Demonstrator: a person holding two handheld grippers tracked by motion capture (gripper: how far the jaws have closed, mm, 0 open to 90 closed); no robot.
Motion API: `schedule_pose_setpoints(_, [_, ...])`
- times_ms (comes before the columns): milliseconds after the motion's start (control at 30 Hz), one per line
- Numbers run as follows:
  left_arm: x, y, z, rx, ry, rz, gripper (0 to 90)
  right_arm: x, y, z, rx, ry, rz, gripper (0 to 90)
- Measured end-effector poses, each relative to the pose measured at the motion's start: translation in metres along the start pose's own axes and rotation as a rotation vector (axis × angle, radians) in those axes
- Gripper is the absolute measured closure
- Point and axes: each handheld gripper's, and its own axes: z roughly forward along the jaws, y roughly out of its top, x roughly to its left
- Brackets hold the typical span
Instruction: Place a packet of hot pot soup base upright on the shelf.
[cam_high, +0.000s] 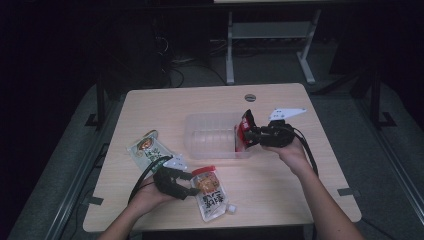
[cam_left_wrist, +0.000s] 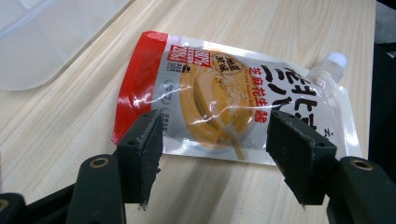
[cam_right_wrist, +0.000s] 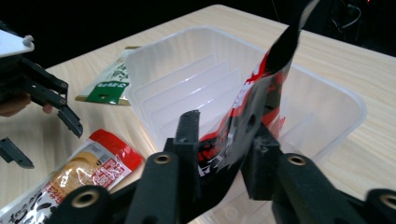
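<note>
My left gripper hovers open at the table's near left, its jaws astride a spouted sauce pouch with a red top and white cap that lies flat on the wood. My right gripper reaches over the right end of a clear plastic bin. A red-and-black pouch stands upright inside the bin between its jaws. The jaws stand wider than the pouch and do not pinch it.
A green-labelled pouch lies flat left of the bin. The bin's corner is just beyond the sauce pouch. The table's near edge runs close under both forearms. Desk legs and cables stand on the dark floor beyond the far edge.
</note>
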Motion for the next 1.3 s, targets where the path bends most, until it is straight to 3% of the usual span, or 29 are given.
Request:
schedule_pose_setpoints(400, [0.000, 0.000, 0.000, 0.002, -0.001, 0.000, 35.9, 0.004, -0.001, 0.009, 0.042, -0.029, -0.007, 52.3])
schedule_pose_setpoints(633, [0.000, 0.000, -0.001, 0.000, 0.001, 0.005, 36.0, 0.004, 0.001, 0.003, 0.010, -0.027, 0.027, 38.8])
schedule_pose_setpoints(867, [0.000, 0.000, -0.002, -0.001, 0.007, 0.007, 35.8, 0.006, -0.003, -0.007, 0.041, -0.031, 0.022, 26.6])
schedule_pose_setpoints(1067, [0.000, -0.001, -0.002, -0.005, 0.006, 0.003, 35.7, 0.015, -0.008, -0.015, 0.098, -0.062, -0.019, 23.7])
schedule_pose_setpoints(1300, [-0.002, 0.000, -0.002, 0.003, 0.007, 0.035, 40.7, 0.023, -0.020, -0.024, 0.104, -0.074, -0.006, 22.7])
